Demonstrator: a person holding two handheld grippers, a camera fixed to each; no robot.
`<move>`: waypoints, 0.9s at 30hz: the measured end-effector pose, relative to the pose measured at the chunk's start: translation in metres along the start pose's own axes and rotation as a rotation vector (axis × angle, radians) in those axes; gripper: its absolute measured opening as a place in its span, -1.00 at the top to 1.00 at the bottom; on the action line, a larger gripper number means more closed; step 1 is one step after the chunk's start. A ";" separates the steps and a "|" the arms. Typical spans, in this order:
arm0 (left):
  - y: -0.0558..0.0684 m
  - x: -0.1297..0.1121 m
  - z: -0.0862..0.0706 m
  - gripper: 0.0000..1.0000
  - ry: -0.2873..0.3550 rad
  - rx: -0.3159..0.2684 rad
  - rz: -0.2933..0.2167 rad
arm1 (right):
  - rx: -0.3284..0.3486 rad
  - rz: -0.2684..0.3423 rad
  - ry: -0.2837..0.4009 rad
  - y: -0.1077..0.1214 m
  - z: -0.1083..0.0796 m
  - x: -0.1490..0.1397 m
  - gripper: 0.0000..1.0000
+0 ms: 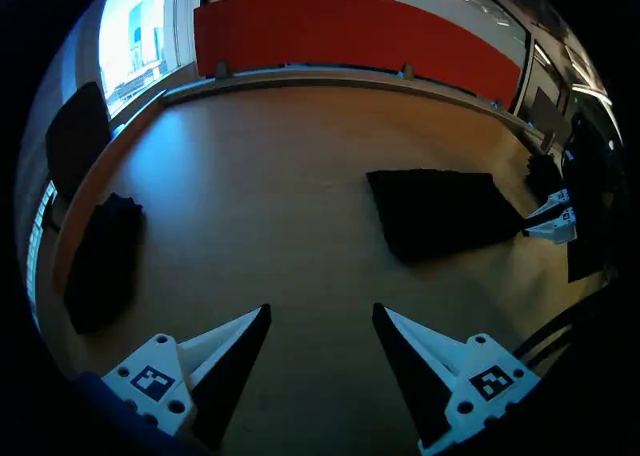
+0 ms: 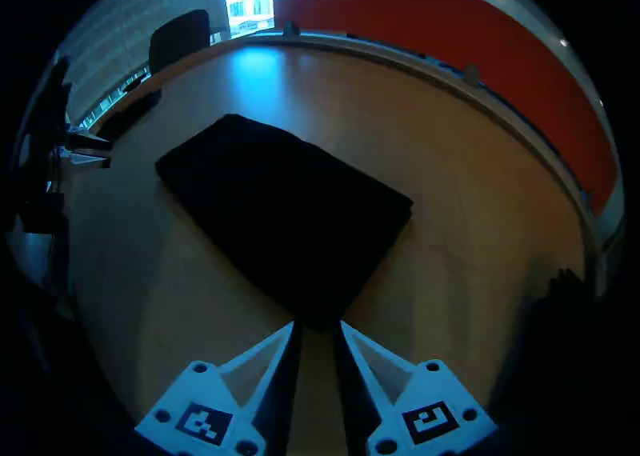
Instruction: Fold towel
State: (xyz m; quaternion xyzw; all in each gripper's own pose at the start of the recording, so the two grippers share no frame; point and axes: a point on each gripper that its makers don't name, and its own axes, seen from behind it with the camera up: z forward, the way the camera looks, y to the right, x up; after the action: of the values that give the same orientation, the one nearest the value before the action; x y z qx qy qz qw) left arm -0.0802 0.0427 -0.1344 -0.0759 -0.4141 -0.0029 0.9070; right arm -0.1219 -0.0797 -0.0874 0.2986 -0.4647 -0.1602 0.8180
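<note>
Saw a big wooden table (image 1: 264, 200) with a long red board (image 1: 352, 32) standing along its far edge. Found the black towel (image 2: 280, 208) lying flat on the table, spread out in a tidy shape. Spotted another dark cloth (image 1: 104, 256) heaped at the table's edge, well apart from the towel, near a dark chair (image 1: 76, 132). Held the left gripper (image 1: 321, 310) wide open over bare wood, gripping nothing. Had the right gripper (image 2: 316, 326) at the towel's near corner, fingers close together with a small gap. Could not tell whether pinching the corner or not.
</note>
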 end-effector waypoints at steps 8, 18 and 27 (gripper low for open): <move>-0.003 0.000 -0.001 -0.88 0.001 0.005 -0.001 | 0.005 -0.010 0.001 -0.002 0.000 0.000 0.87; -0.005 0.001 -0.003 -0.88 0.006 0.004 -0.003 | -0.006 -0.018 0.018 -0.001 -0.003 0.006 0.88; -0.006 -0.001 -0.005 -0.88 0.009 0.004 -0.011 | -0.009 -0.052 0.055 -0.002 -0.016 0.031 0.89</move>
State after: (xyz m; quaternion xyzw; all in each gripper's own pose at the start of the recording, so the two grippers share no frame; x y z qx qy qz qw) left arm -0.0770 0.0358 -0.1375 -0.0718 -0.4104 -0.0071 0.9091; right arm -0.0922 -0.0922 -0.0741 0.3113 -0.4334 -0.1753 0.8274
